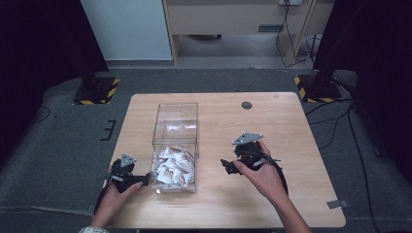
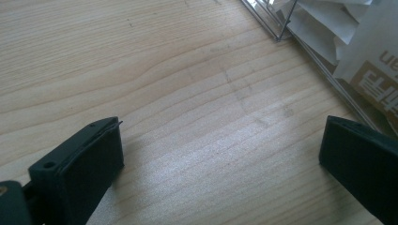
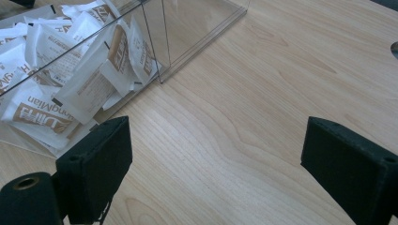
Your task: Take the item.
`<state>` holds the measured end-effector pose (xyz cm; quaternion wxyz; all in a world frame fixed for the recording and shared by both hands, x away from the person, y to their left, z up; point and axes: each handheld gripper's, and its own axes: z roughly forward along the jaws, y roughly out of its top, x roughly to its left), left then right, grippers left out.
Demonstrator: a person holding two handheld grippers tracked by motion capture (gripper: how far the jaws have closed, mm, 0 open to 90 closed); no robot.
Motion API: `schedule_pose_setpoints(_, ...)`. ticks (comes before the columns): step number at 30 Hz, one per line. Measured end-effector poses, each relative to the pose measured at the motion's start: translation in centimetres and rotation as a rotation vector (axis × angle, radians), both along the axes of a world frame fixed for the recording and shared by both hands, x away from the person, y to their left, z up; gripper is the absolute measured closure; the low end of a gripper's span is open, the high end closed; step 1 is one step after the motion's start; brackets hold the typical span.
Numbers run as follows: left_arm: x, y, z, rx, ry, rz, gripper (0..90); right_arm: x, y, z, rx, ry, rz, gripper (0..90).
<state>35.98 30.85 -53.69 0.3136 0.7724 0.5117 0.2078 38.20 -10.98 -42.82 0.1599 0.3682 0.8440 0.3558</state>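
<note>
— Clear acrylic is what we are worrying about here: the clear box (image 1: 176, 145) is sitting on the desk (image 1: 272, 121) between our two hands, light and thin-walled by the look of it.

— Agreed. Nearest to us, we are holding the left gripper (image 1: 141, 179) just beside the box's near left corner, jaws spread wide with bare wood between them in the left gripper view. If we are swinging in from there, we are likely knocking that wall and sliding the whole box.

— And the right gripper (image 1: 225, 165) is standing a little apart from the box's right wall, jaws also wide and holding nothing.

— Right. Moving further in, the white sachets (image 1: 172, 167) are lying heaped at the near end of the box, some leaning against the wall in the right gripper view (image 3: 94, 79). They look thin and slippery, so we are risking pinching several at once, or a corner only, and dropping one.

— Could the wall itself be fooling us?

— Probably. It is transparent, so we are judging its edge poorly. Beyond the heap, the far half of the box is standing empty, so a shove could send the sachets sliding away from us.
</note>
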Motion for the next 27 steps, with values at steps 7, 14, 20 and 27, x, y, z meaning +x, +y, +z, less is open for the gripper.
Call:
schedule_pose_setpoints(7,0.0,0.0,0.0,0.000,0.000,0.000,0.0,0.3,0.9,0.4,-0.028,-0.004,0.015,9.4)
schedule_pose_setpoints(14,0.0,0.0,0.0,0.000,0.000,0.000,0.0,0.9,2.0,1.2,-0.027,-0.010,0.025,11.3)
schedule_pose_setpoints(20,0.0,0.0,0.0,0.001,0.001,-0.001,0.0,1.0,2.6,2.2,-0.032,-0.014,0.030,14.7)
schedule_pose_setpoints(27,0.0,0.0,0.0,0.001,0.001,-0.001,0.0,1.6,3.2,3.2,-0.020,-0.016,0.036,17.7)
